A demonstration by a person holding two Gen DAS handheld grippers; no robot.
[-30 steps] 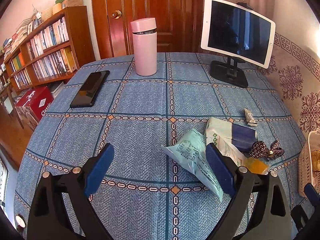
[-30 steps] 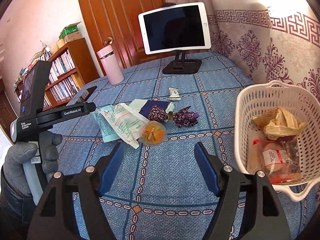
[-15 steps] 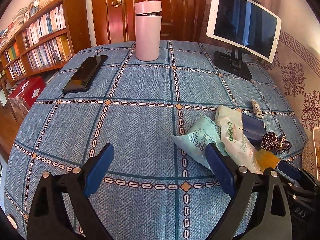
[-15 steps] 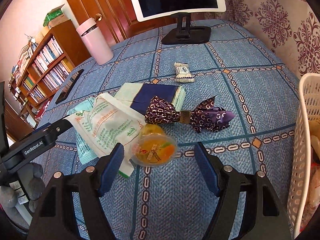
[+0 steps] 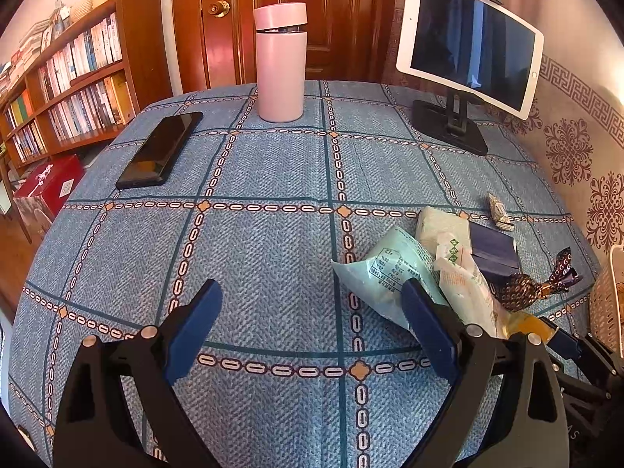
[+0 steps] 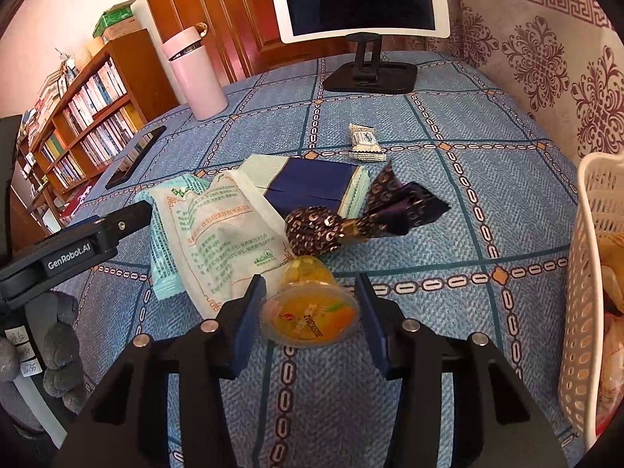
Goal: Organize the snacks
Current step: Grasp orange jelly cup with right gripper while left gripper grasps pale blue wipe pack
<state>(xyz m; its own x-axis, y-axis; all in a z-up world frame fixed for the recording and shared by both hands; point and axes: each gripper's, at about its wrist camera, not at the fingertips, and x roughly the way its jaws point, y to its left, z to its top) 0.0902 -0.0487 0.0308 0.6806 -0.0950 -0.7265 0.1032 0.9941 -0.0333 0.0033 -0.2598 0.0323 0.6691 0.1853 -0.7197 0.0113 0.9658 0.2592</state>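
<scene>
An orange jelly cup [image 6: 310, 312] lies on the blue tablecloth between the two pads of my right gripper [image 6: 310, 304]; small gaps show on both sides, so the jaws are open around it. Behind it lie a white snack bag [image 6: 226, 226], a mint-green bag [image 6: 163, 234], a navy-and-mint packet [image 6: 312, 185], a purple wrapped sweet [image 6: 351, 218] and a small white candy [image 6: 364, 142]. The white basket [image 6: 585, 273] with snacks stands at the right. My left gripper [image 5: 312, 323] is open and empty over bare cloth, left of the mint-green bag [image 5: 384, 277].
A pink tumbler [image 5: 280, 62] and a tablet on a black stand [image 5: 468, 43] stand at the table's far side. A black phone [image 5: 160, 150] lies at the far left. A bookshelf [image 5: 66, 85] stands beyond the table's left edge.
My right gripper has moved forward and down to the jelly cup, and its jaws have narrowed around it. My left gripper has moved slightly forward.
</scene>
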